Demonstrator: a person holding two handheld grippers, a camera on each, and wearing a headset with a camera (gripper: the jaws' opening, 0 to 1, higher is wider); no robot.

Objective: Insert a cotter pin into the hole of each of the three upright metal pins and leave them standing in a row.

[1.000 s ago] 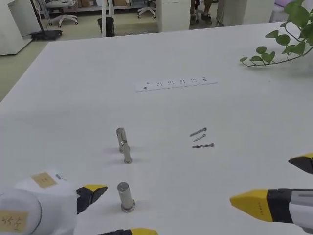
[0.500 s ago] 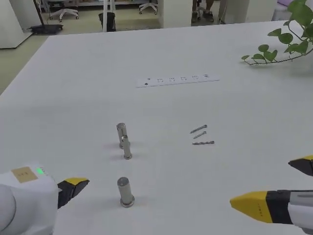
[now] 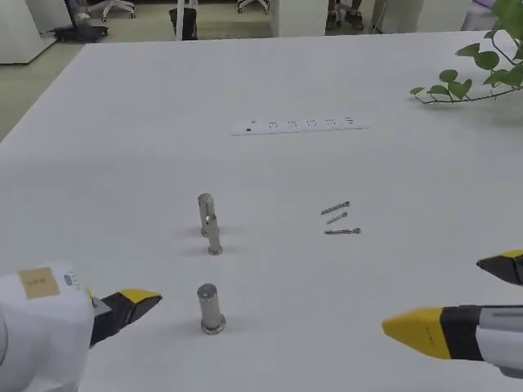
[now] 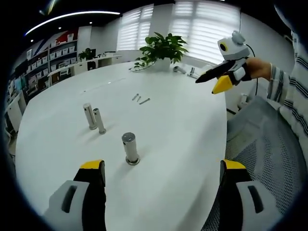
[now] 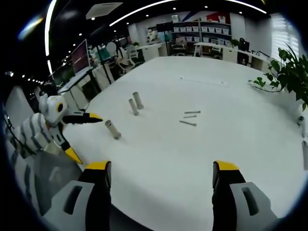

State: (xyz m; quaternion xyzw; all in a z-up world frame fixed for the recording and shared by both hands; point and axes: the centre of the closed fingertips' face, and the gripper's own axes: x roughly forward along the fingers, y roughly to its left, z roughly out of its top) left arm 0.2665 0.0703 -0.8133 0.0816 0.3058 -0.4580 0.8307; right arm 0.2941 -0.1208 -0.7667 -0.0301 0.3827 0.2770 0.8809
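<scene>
The left gripper (image 4: 162, 166), spread empty, has drawn back left of the near metal pin (image 3: 209, 306); the right gripper (image 5: 161, 166) hangs released, cotter pins (image 3: 339, 219) untouched.

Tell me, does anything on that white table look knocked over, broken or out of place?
Nothing stands out. The three metal pins all stand upright, none tipped. The three cotter pins lie loose on the table beside them, close together. The left claw and the right claw are open and hold nothing.
</scene>
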